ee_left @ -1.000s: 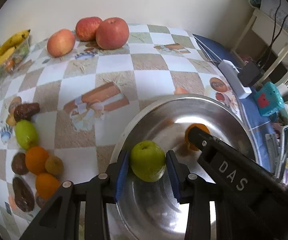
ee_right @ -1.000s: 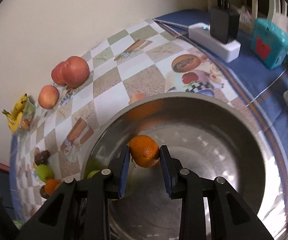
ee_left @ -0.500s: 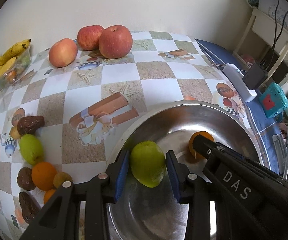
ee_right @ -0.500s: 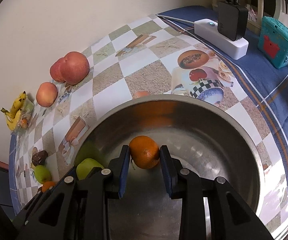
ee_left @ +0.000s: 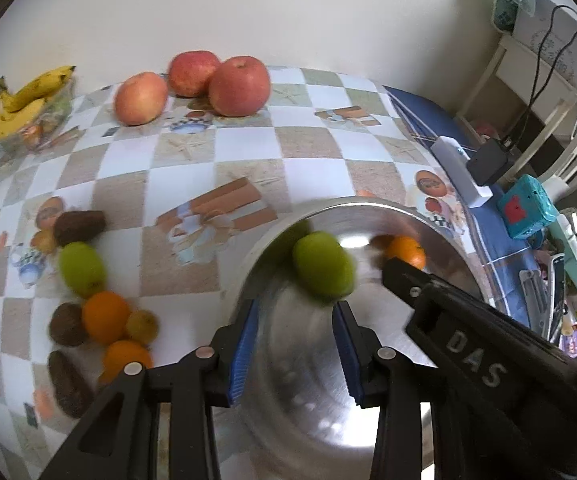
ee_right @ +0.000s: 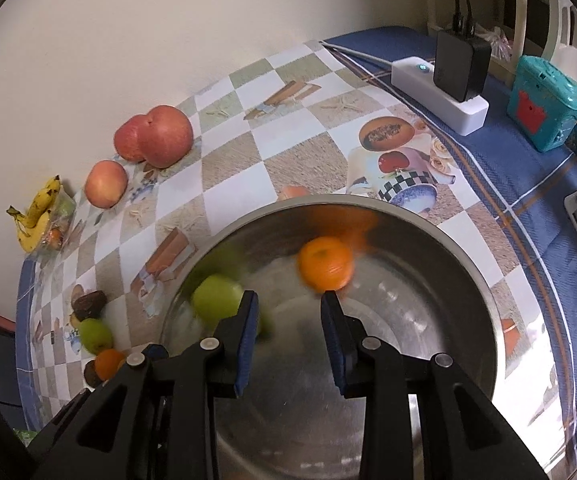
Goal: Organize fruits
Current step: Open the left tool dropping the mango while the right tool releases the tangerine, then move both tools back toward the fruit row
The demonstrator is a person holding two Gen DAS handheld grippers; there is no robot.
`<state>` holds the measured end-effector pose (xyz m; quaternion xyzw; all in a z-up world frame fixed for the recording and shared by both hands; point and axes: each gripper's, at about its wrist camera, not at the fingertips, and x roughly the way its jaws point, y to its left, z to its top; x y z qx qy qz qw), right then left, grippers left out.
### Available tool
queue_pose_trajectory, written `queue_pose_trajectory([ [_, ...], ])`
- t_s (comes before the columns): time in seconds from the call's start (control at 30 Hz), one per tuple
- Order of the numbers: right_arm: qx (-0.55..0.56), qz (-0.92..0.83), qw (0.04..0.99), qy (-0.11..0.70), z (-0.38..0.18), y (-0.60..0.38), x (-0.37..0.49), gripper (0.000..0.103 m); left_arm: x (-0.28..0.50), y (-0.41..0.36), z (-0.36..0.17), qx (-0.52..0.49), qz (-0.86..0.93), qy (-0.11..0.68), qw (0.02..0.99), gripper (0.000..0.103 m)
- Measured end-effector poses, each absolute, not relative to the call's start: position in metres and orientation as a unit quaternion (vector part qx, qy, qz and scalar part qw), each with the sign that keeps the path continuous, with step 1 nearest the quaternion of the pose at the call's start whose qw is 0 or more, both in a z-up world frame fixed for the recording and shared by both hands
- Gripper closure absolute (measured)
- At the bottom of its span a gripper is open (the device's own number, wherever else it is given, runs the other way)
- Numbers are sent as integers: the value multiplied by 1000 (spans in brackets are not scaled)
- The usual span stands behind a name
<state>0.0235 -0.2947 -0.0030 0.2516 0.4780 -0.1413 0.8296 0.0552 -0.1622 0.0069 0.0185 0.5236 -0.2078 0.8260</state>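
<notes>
A steel bowl (ee_left: 372, 201) (ee_right: 404, 211) fills the near part of both views. A green fruit (ee_left: 322, 267) (ee_right: 216, 298) lies blurred inside it, just beyond the tips of my left gripper (ee_left: 296, 314), which is open with nothing between its blue pads. An orange (ee_right: 325, 266) (ee_left: 406, 251), also blurred, sits in the bowl just past the tips of my right gripper (ee_right: 288, 302), likewise open and empty. In the left wrist view the right gripper's black body reaches in from the right, with its tip next to the orange.
Three red apples (ee_left: 238, 86) and a bunch of bananas (ee_left: 28, 98) line the far wall. A cluster of small fruits (ee_left: 104, 316) with another green one (ee_left: 82, 268) lies left of the bowl. A power strip (ee_right: 438, 94) and teal box (ee_right: 542, 102) stand to the right.
Both fruits were held between the pads; now they lie loose in the bowl beyond the fingertips, blurred. Both grippers have drawn back from them.
</notes>
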Motion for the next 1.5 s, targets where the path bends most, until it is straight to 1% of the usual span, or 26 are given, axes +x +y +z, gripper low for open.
queue_pose_trajectory([
  [0.23,227,-135,837,480,7,-276,9,70,53,-125,6,15,-152,531,833,61],
  [0.27,222,-134,837,481,7,-274,8,70,54,-118,6,11,-141,534,834,59],
  [0.33,209,-131,838,487,6,-266,5,70,54,-106,5,6,-121,535,836,52],
  [0.4,204,-129,837,491,4,-261,3,68,52,-91,7,15,-91,527,845,28],
  [0.43,201,-129,837,493,4,-259,2,56,51,-87,8,19,-83,523,848,25],
  [0.47,196,-130,838,493,5,-255,1,40,50,-82,9,24,-72,519,852,23],
  [0.5,192,-129,839,492,5,-253,1,36,49,-76,9,26,-62,515,855,20],
  [0.53,186,-129,841,492,6,-249,1,34,48,-71,10,25,-56,514,856,16],
  [0.57,181,-128,842,492,6,-247,1,33,48,-63,9,18,-45,515,856,8],
  [0.6,177,-127,843,492,7,-244,1,32,49,-57,9,13,-37,515,856,3],
  [0.67,169,-128,846,489,6,-239,0,20,51,-43,8,-2,-18,515,857,1],
  [0.73,161,-127,849,487,5,-235,0,11,52,-31,8,-16,-5,513,858,0],
  [0.77,156,-124,850,487,3,-232,0,10,53,-28,8,-19,-1,513,858,0],
  [1.03,150,-106,861,474,0,-213,9,10,63,-8,0,-43,-7,524,851,0],
  [1.17,130,-72,864,482,-2,-196,18,10,71,13,-2,-80,-2,529,845,0],
  [1.37,134,-19,876,463,3,-168,26,10,77,49,-1,-143,-2,511,848,0],
  [1.43,129,-10,879,458,5,-159,28,10,78,58,-2,-153,-8,517,842,0],
  [1.5,123,4,881,458,6,-149,31,13,80,64,-5,-170,-18,534,828,0],
])
